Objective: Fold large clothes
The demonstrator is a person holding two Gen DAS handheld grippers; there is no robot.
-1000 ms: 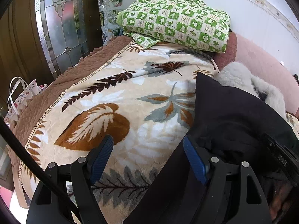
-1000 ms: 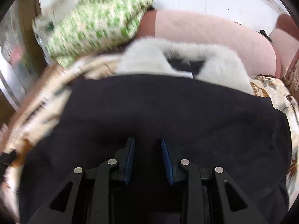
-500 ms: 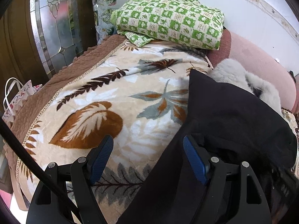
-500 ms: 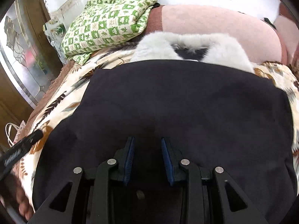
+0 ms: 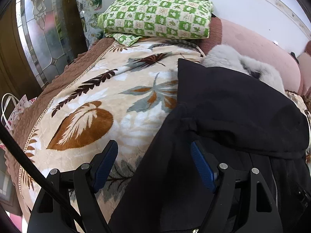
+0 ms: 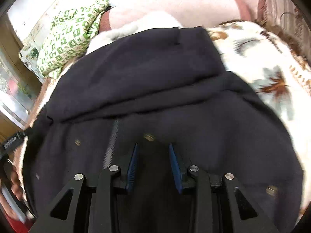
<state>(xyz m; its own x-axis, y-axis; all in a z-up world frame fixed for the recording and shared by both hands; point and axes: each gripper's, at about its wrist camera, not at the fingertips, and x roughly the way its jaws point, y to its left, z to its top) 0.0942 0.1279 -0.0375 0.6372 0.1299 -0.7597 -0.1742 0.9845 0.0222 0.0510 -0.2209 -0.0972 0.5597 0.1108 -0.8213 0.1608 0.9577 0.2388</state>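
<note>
Coat: the dark coat point(image 5: 223, 101) lies spread on the leaf-print blanket point(image 5: 108, 101) that covers the bed, and its near part hangs toward the bed's near edge, under both grippers. The upper half looks doubled over the lower, so a thick fold edge runs across the cloth; that suggests one fold is made and the next has yet to be set up.

Look of the coat: black to very dark navy, heavy and matte, with a pale fur collar point(image 5: 243, 64) at the far end toward the pink headboard point(image 5: 262, 44). In the right wrist view a zipper point(image 6: 113, 136) and small metal snaps point(image 6: 148, 136) show on the lower layer, so the front lies open or facing up there.

Right gripper: the right gripper point(image 6: 153, 165) hovers low over the lower layer. Its jaws have just been opening and stand partly apart. Dark cloth lies under the gap, but the pads are not pressing on any of it; it reads as a release after a fold.

Left gripper: the left gripper point(image 5: 153, 165) sits at the coat's left side. Its jaws are wide and grip nothing; one pad is over the blanket, the other over the cloth, so they straddle the coat's edge and seem ready to take it.

Around: a folded green check quilt point(image 5: 155, 17) lies at the bed's far left corner, well apart from the coat. A bag with white handles point(image 5: 11, 110) sits off the bed's left side.
</note>
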